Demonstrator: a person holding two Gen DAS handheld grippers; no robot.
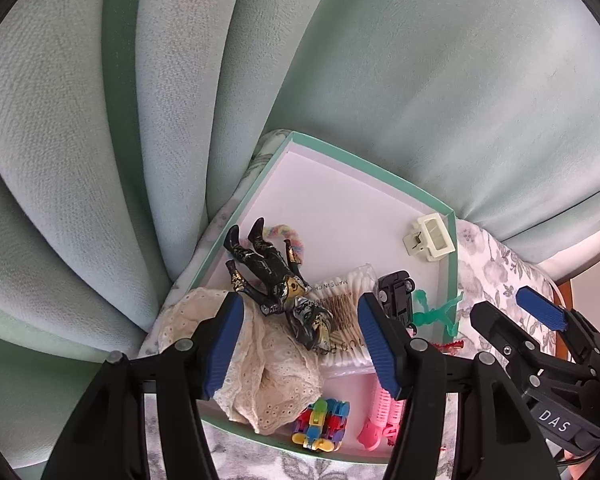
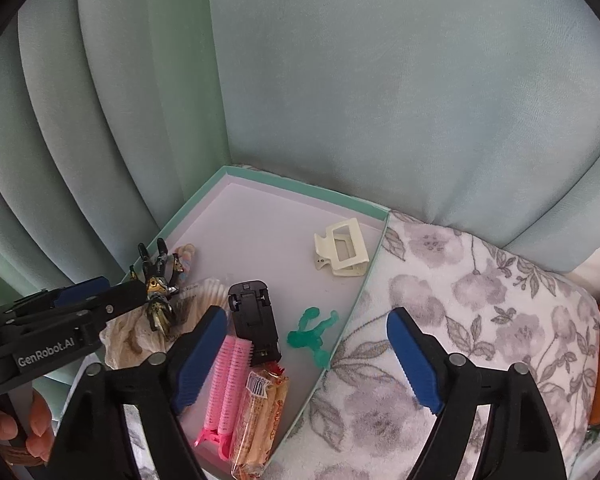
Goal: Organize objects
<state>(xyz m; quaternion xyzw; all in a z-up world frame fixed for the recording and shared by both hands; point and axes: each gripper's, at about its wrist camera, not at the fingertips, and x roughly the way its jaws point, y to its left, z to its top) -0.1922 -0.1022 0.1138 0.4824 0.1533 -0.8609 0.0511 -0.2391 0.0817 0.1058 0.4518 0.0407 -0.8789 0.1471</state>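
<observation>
Left gripper (image 1: pixel 300 332): jaws apart, nothing between the pads, hovering over the near end of the shallow mint-rimmed box (image 1: pixel 364 162). Directly below and between its fingers lie the black-and-gold action figure (image 1: pixel 276 280), a pack of cotton swabs (image 1: pixel 346 292) and a cream lace cloth (image 1: pixel 260 376). Just past its right finger: black toy car (image 1: pixel 396 294) and green plastic figure (image 1: pixel 436 312). Nearer the camera, a multicoloured block toy (image 1: pixel 320 424) and pink hair rollers (image 1: pixel 382 416). Far ahead to the right, a cream hair claw clip (image 1: pixel 430 238) in the box's corner.

Right gripper (image 2: pixel 306 356): jaws spread wide, empty, straddling the box's right wall. The floral cloth (image 2: pixel 480 300) lies under its right finger. A wrapped snack pack (image 2: pixel 260 412) sits by its left finger, inside the box. A hand (image 2: pixel 16 428) grips the left gripper's handle at lower left.
</observation>
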